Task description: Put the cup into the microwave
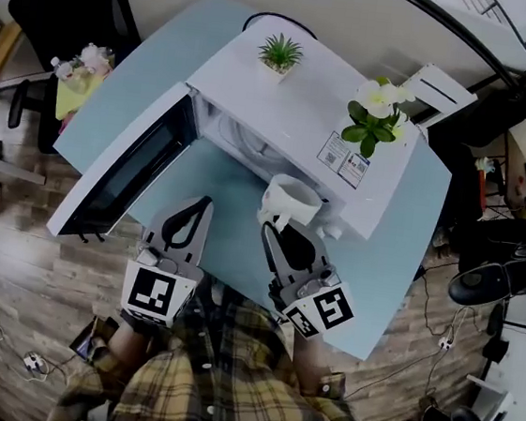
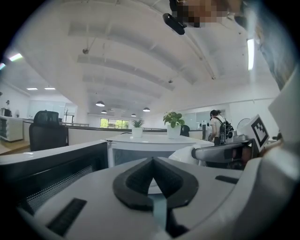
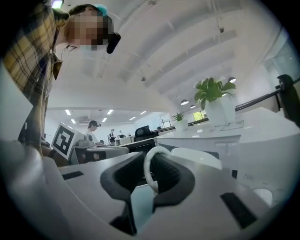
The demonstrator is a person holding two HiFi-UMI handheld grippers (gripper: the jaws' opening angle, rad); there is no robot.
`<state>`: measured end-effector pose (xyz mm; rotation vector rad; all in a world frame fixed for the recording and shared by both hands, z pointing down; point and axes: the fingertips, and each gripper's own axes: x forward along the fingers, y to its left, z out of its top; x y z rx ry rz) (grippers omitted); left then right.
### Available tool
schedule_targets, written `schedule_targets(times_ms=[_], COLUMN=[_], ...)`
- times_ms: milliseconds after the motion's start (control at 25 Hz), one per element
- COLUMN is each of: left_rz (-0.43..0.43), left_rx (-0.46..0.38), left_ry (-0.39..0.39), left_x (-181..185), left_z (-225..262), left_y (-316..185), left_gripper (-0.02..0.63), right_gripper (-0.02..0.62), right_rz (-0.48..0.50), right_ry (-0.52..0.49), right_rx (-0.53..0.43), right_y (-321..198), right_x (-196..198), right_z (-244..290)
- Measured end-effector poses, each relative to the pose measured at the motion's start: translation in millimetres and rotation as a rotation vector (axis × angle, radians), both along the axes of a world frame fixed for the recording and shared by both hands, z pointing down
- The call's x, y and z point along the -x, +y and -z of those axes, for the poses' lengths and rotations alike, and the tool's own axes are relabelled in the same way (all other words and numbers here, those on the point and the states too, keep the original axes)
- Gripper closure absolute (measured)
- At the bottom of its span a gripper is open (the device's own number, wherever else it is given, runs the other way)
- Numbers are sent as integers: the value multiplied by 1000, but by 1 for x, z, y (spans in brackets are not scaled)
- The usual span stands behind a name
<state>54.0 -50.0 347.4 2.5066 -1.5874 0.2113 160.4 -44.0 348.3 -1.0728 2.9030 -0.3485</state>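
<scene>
A white microwave [image 1: 295, 95] stands on a light-blue table [image 1: 157, 61], its door [image 1: 125, 175] swung wide to the left and the cavity [image 1: 238, 136] exposed. My right gripper [image 1: 275, 225] is shut on the handle [image 3: 147, 171] of a white cup [image 1: 293, 199], which hangs just in front of the microwave's right front. In the right gripper view the cup's body [image 3: 197, 157] lies past the jaws. To the left, my left gripper [image 1: 202, 205] is shut with nothing in it, pointing at the open cavity. The left gripper view shows the cup [image 2: 183, 152] at the right.
Two potted plants [image 1: 281, 54] [image 1: 376, 114] sit on top of the microwave. A black office chair [image 1: 65, 3] stands at the far left. Shoes, a fan and cables lie on the wooden floor at the right [image 1: 495, 283].
</scene>
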Motion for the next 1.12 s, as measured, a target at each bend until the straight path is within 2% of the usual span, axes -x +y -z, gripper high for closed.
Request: schedule_targets(times_ms=[200,520,760,1120], left_rz=[-17,-149,-204,-229], left_rx=[-7,-30,-26,-13], left_ry=[7,28,42,50], left_x=[17,31,37,43], left_z=[1,2,-3,-15], left_y=[-8,-24,-35,-46], left_gripper=[609,609,609,609], right_gripper=[526,526,526,526], right_rz=[-16,-128,-168,-167], right_ry=[4,24,43,81], right_rx=[-3,-26,-37,-41], right_y=[-9,-24,-34,-48], right_x=[15,37,47,59], right_z=[-1,-2,-4,-18])
